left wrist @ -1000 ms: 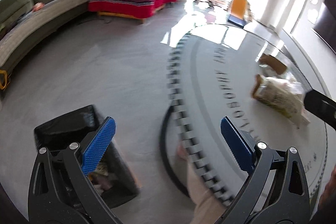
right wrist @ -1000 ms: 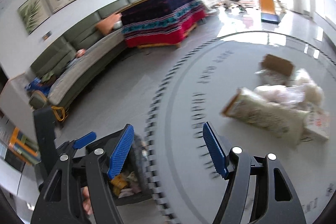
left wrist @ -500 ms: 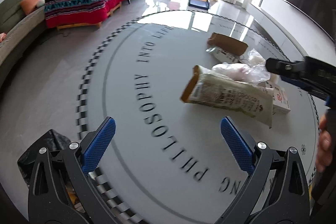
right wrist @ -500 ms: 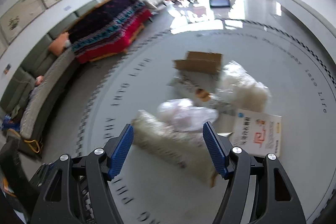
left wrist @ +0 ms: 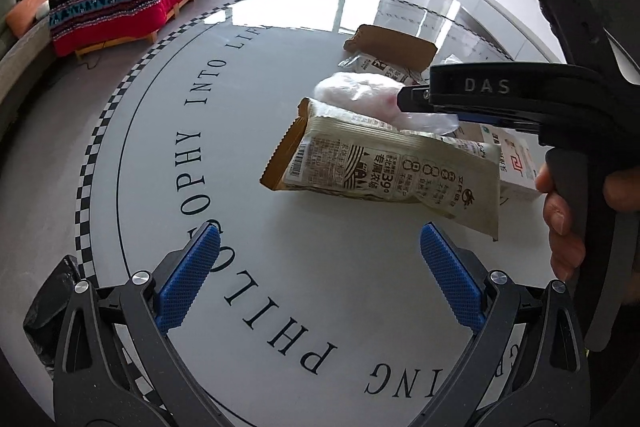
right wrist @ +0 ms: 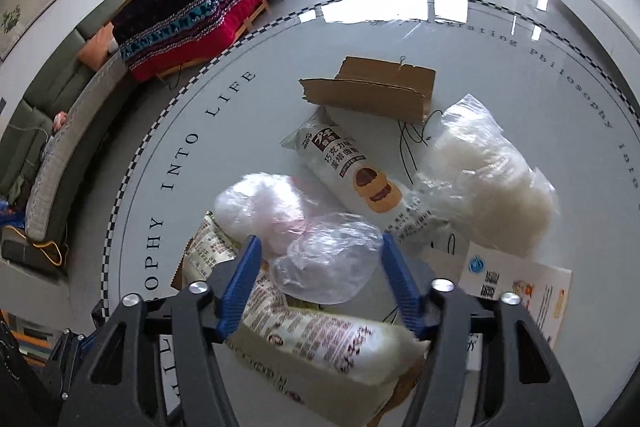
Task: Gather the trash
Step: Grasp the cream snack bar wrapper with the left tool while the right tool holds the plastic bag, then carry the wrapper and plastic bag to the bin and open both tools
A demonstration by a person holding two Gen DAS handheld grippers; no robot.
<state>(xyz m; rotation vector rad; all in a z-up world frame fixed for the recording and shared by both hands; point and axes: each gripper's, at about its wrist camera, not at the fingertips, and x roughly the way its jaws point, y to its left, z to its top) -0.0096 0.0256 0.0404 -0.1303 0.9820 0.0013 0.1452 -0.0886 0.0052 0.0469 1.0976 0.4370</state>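
Both grippers have swung from the bin and floor edge to above the trash pile on the round lettered floor disc (left wrist: 280, 287). Left gripper (left wrist: 320, 267): jaws wide apart, nothing between them, hanging over bare lettering; bin bag (left wrist: 52, 307) at the far left edge behind it. Noodle packet (left wrist: 392, 163) lies just ahead and right of the left gripper, not touched. Right gripper (right wrist: 320, 279): jaws have just been closing, and a clear crumpled plastic bag (right wrist: 328, 267) sits between the blue pads; the right pad meets the film, the left looks just off it, so a firm grip cannot be told. From the left view that gripper reaches in from the right, a hand (left wrist: 568, 219) on its handle. Under the bag lies the noodle packet (right wrist: 320, 339), directly below the right gripper. Beyond: pinkish-white bag (right wrist: 260, 203) touching the clear one, biscuit wrapper (right wrist: 352, 171), torn cardboard (right wrist: 372, 87) farthest, puffy white bag (right wrist: 488, 183) right, printed box (right wrist: 520, 287) at the right edge. Covered table (right wrist: 200, 11) and sofa (right wrist: 48, 131) far left.
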